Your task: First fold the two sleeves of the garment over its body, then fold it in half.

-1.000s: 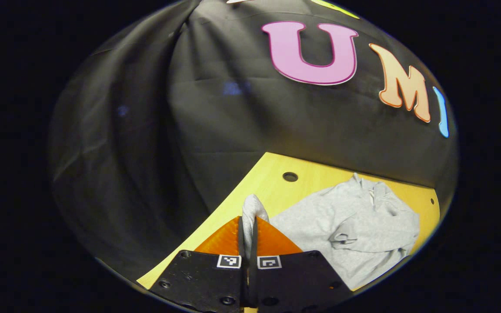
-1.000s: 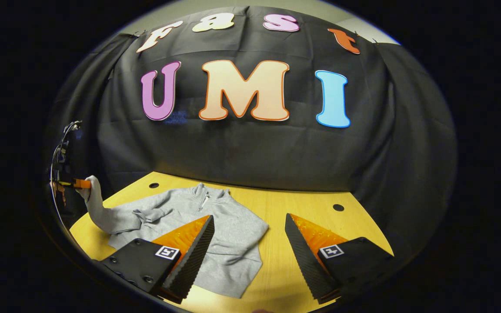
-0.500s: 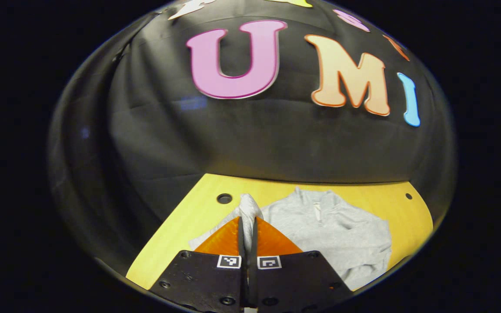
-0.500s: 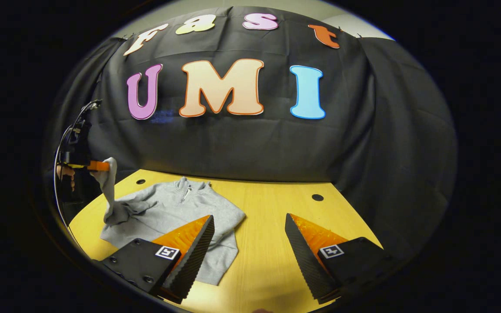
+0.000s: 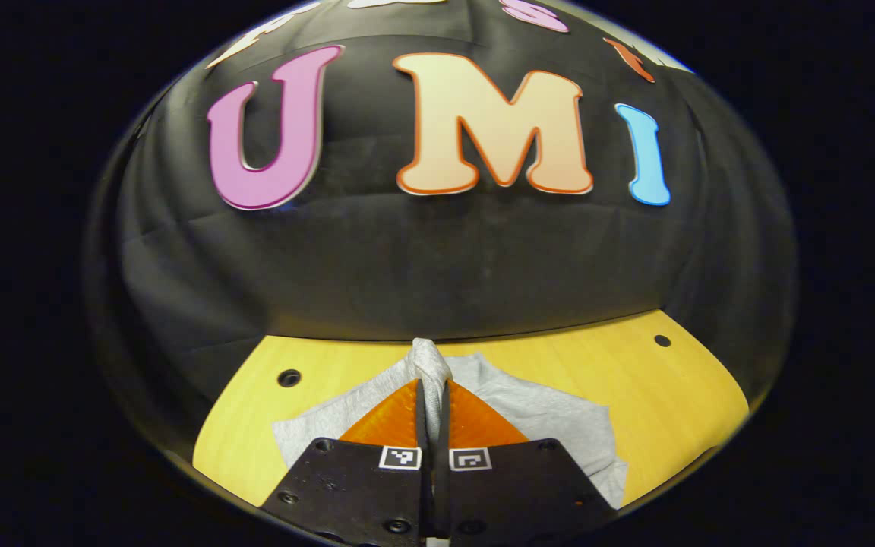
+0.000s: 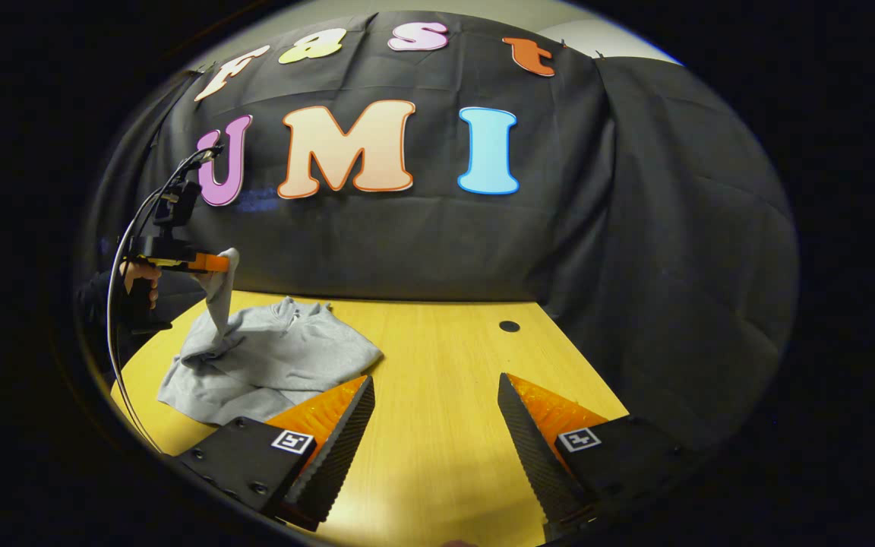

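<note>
A: Which step is this, would you say?

B: The first one, the sleeve fold. The left gripper [image 5: 433,395] is clenched on a sleeve [image 5: 428,363] of the grey garment [image 5: 544,414], both fingers pressed on the cloth, with a bunch of it poking out just past the tips. In the right gripper view the same gripper [image 6: 213,263] holds that sleeve [image 6: 220,298] up in the air, the cloth hanging down from it to the garment [image 6: 270,361] below.

A: And the rest of the garment?

B: It lies rumpled on the yellow table [image 6: 437,380], beneath and just ahead of the left gripper. To my eye the sleeve isn't laid over the body yet, since it hangs lifted above it.

A: What does the next move call for?

B: I'd judge the sleeve has to be carried across over the body, lowered until it lies flat, and only then let go. If let go too high, it may drop in a heap.

A: The other claw?

B: The right gripper [image 6: 436,425] stands wide apart, holding nothing and touching nothing, with bare table between its fingers. The garment sits off to its left, partly behind its left finger [image 6: 335,433]. I reckon it will want the second sleeve, though I cannot make out where that lies in the folds.
</note>
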{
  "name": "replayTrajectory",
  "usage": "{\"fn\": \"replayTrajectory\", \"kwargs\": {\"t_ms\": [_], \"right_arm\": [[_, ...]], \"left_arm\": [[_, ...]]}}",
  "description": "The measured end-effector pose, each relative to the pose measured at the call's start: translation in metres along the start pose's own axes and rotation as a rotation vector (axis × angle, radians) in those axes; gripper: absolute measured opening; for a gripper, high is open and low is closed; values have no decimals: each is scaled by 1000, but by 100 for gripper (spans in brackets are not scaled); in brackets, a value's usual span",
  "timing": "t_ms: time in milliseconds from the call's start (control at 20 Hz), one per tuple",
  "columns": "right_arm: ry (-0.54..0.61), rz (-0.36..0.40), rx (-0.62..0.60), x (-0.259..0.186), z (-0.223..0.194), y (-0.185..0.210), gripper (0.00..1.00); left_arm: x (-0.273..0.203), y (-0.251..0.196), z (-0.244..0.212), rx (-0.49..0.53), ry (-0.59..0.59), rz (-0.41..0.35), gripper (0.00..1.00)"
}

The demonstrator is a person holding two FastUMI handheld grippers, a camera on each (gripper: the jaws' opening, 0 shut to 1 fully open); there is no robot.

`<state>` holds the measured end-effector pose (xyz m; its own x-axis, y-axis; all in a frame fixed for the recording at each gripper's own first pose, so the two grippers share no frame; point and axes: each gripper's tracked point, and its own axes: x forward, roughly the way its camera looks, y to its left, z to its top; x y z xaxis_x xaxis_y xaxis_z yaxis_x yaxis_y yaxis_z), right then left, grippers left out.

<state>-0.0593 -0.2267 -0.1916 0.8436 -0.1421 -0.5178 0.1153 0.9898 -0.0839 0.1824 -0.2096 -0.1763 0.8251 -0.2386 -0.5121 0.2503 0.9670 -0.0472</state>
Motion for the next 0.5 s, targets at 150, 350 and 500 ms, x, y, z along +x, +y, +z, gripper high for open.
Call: {"fn": "replayTrajectory", "kwargs": {"t_ms": [150,350,500], "right_arm": [[10,-27,15,-9,-4,-22,100],[22,-59,24,-20,-15,-46,100],[31,-76,32,-26,-22,-61,100]], "left_arm": [[11,-46,-3,12,20,-54,0],[29,-103,-14,43,55,-109,0],[41,-134,-34,47,114,-145,0]]}}
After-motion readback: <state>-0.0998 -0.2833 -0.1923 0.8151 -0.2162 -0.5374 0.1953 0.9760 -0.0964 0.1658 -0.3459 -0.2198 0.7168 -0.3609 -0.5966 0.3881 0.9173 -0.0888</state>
